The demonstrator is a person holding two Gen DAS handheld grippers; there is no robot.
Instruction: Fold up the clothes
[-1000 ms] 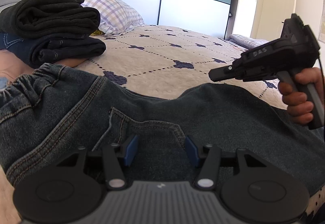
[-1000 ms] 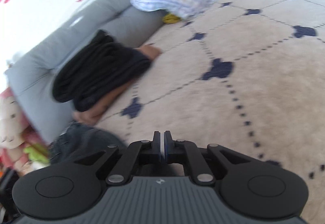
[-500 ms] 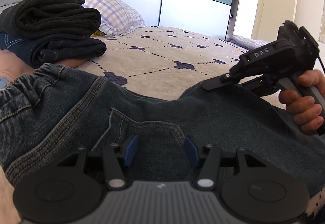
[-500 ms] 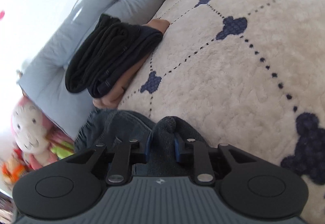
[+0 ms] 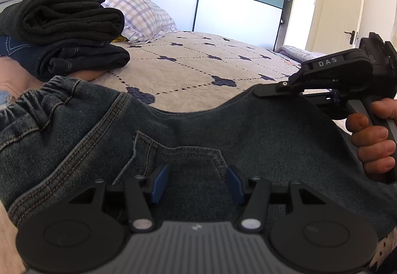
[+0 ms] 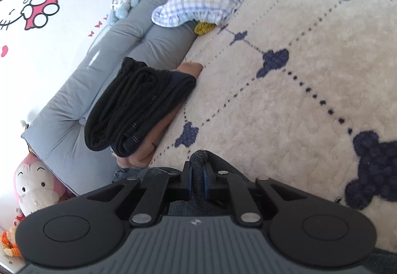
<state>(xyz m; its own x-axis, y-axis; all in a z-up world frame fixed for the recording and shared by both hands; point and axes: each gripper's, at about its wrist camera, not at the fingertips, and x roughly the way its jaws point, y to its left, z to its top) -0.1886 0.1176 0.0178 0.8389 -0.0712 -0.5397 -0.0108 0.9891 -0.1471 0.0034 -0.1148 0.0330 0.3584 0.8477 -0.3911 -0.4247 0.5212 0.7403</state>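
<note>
Your right gripper [image 6: 197, 181] has just closed its fingers on a pinch of the jeans [image 5: 198, 130]: a second ago they were shut on nothing above the bedspread, half a second ago they stood apart around the cloth, and now the blue pads [image 6: 189, 181] clamp a raised ridge of denim between them. From the left wrist view you can see the same gripper gripping the far edge of the jeans at the right, with your hand [image 5: 372, 140] wrapped round its handle.

Your left gripper [image 5: 196, 183] has not changed over that second. Its fingers stand apart, hovering low over the back pocket (whether the pads [image 5: 158, 182] actually touch the denim is hard to tell from this angle), and nothing is held between them.

The jeans lie spread across the near part of the bed [image 5: 198, 68], waistband to the left, just in front of the stack of folded dark clothes [image 5: 62, 33] beside the checked pillow [image 5: 141, 16].

So you now have one hold for the fold, and the other side is loose. By my reading the fold itself has not started; your left gripper needs its own pinch, or needs to press the cloth down, before the right one carries its edge over
</note>
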